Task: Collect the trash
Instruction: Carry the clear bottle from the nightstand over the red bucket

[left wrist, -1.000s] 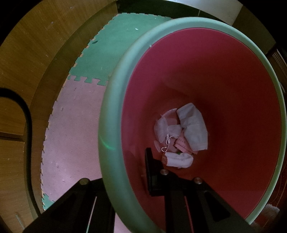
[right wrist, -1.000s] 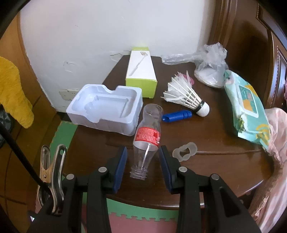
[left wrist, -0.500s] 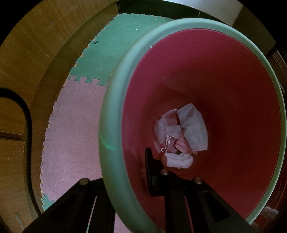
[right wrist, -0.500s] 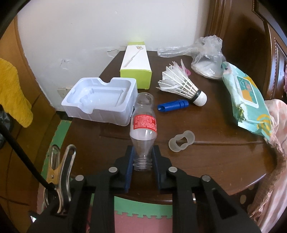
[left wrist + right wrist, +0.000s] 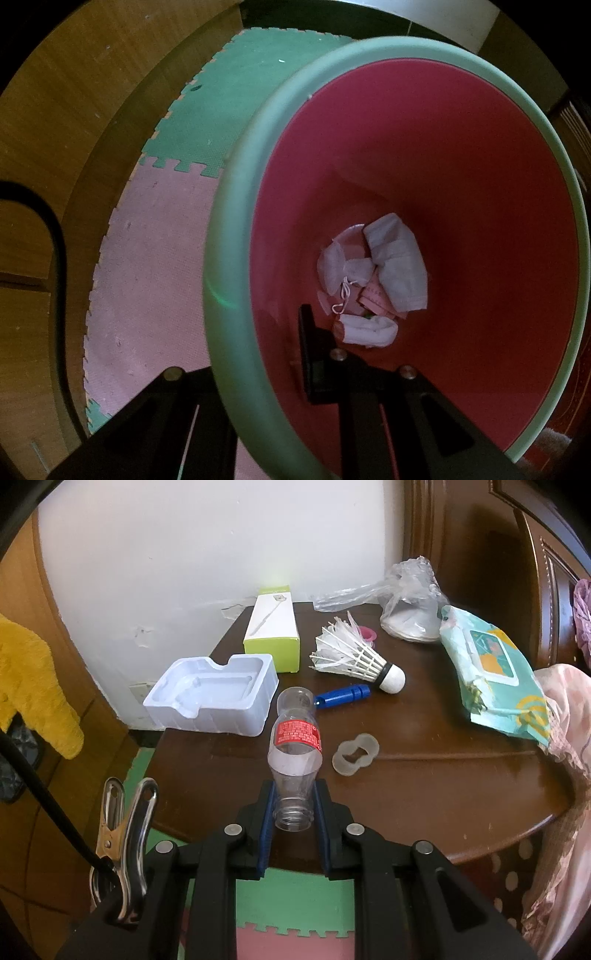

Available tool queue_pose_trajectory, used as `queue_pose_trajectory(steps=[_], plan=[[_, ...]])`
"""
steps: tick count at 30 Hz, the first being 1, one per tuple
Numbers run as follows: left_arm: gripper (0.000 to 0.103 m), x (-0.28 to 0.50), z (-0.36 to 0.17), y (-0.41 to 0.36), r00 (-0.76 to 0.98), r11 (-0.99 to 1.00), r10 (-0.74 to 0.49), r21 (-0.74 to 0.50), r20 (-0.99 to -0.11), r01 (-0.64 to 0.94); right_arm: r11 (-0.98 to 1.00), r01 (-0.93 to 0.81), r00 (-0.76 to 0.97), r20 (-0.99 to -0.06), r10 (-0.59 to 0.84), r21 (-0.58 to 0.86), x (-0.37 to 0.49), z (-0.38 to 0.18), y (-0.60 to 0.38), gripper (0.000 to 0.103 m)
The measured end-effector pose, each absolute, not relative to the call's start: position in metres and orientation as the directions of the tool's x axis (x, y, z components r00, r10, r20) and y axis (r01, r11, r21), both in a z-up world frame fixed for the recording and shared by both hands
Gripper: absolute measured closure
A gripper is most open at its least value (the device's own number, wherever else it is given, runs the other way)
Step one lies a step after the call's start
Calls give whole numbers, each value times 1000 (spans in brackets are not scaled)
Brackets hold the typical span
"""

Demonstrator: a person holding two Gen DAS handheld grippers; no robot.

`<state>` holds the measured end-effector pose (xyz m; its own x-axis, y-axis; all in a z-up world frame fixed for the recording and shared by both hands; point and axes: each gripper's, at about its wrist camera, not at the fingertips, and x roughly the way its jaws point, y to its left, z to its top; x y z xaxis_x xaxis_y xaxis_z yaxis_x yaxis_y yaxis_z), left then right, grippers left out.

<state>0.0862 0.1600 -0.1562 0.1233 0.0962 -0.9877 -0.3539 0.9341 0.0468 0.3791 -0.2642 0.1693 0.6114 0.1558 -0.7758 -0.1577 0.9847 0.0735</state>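
Left gripper (image 5: 258,369) clamps the pale green rim of the red-lined bin (image 5: 221,266), one finger inside, one outside. Crumpled white tissues (image 5: 373,273) lie at the bottom. Green and pink foam mats (image 5: 155,236) cover the floor beside it.

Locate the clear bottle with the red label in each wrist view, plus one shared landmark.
Left wrist: bottle not in view; only the bin with white trash.
Right wrist: bottle lower centre, neck between the right tool pads at the table edge.
Shared landmark: green and pink foam floor mat.
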Motion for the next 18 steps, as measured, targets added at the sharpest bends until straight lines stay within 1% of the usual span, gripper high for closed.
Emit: queue_pose_trajectory(steps=[6,13,18], plan=[[93,86,-156,160,124,934,96,47,-988,-354,977,-170,626,-752,208,129,364,175,-268,82],[93,86,-156,160,124,934,96,47,-988,-355,956,-248,640,-714,284,158,329,184,-252,82],[93,86,-157,160,124,934,96,46,-988,-354,932,-312,610,-713,345,184,304,178,-233,82]])
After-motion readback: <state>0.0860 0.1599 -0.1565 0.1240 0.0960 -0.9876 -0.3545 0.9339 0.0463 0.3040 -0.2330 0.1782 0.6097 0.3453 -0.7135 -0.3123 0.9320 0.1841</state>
